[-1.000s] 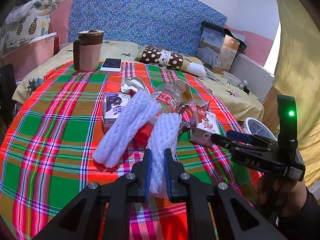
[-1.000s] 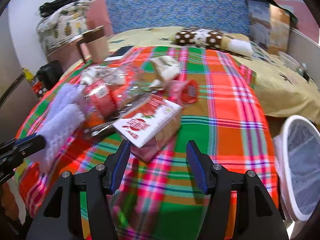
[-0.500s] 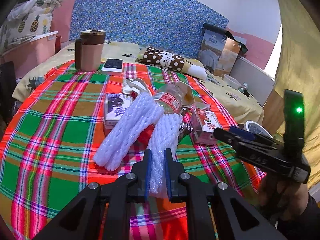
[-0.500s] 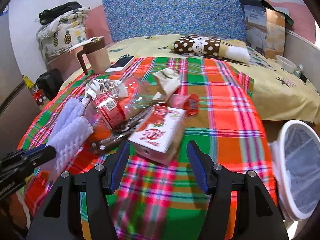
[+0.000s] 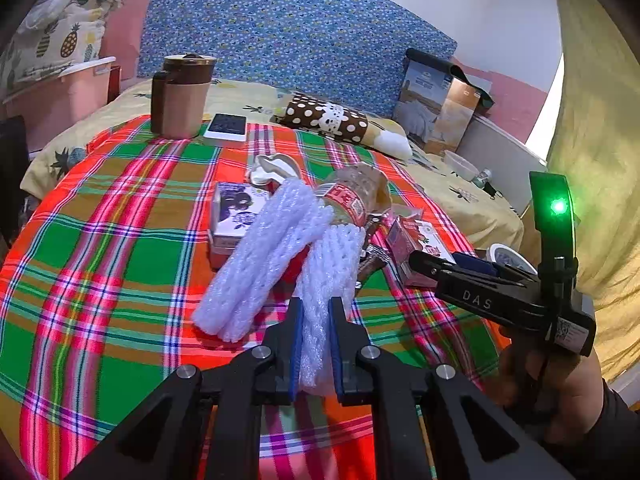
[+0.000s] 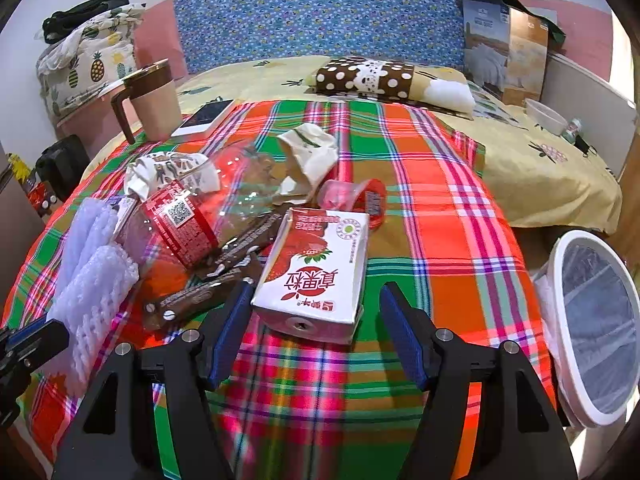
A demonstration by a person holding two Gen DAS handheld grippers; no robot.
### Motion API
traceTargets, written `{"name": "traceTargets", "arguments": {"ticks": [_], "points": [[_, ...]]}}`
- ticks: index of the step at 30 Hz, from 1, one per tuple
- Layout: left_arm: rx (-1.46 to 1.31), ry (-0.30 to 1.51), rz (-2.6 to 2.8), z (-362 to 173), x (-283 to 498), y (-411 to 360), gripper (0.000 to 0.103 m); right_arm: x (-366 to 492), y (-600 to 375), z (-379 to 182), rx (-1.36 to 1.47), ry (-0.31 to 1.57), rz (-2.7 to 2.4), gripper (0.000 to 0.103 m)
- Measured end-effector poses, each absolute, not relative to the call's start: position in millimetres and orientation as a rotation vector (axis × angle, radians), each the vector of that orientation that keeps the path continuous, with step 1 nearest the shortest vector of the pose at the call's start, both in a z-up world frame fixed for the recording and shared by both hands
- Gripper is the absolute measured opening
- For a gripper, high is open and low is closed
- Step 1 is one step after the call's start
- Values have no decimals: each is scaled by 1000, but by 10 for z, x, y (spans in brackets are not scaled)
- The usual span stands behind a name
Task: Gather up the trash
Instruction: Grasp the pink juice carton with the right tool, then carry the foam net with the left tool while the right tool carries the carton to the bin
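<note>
My left gripper (image 5: 314,312) is shut on the near end of a white foam net sleeve (image 5: 330,256), which lies on the plaid cloth. A second foam sleeve (image 5: 256,260) rests just left of it. My right gripper (image 6: 315,294) is open, and the near end of a strawberry milk carton (image 6: 316,256) lies between its fingers without the pads pressing it. Behind the carton lie a crushed clear bottle with a red label (image 6: 180,228), brown wrappers (image 6: 224,268), a red plastic cup (image 6: 356,196) and a crumpled paper cup (image 6: 308,152). The right gripper (image 5: 420,260) also shows from the side, held by a hand.
A white-rimmed bin with a liner (image 6: 560,320) stands off the table's right edge. At the back are a brown mug (image 5: 184,96), a phone (image 5: 226,126) and a small printed box (image 5: 236,216). Behind the table a bed holds a spotted pillow (image 6: 372,76).
In the right wrist view the carton has come nearer and now lies centred between the open fingers. The left gripper keeps its hold on the foam sleeve.
</note>
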State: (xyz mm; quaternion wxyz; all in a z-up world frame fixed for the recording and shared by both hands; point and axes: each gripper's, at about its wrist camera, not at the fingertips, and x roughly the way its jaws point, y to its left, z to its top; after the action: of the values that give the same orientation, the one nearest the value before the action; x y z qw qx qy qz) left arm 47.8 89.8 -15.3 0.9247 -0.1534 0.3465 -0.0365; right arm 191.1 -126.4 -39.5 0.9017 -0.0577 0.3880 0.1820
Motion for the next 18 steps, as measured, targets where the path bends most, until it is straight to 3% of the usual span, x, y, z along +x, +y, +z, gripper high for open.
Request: {"name": "traceTargets", "arguments": {"ticks": [1, 18], "points": [[-315, 712, -78, -157, 483, 887, 12, 1912, -1276, -395, -119, 805, 383, 56], [-297, 732, -134, -107, 514, 471, 12, 1631, -1702, -266, -52, 767, 461, 55]]}}
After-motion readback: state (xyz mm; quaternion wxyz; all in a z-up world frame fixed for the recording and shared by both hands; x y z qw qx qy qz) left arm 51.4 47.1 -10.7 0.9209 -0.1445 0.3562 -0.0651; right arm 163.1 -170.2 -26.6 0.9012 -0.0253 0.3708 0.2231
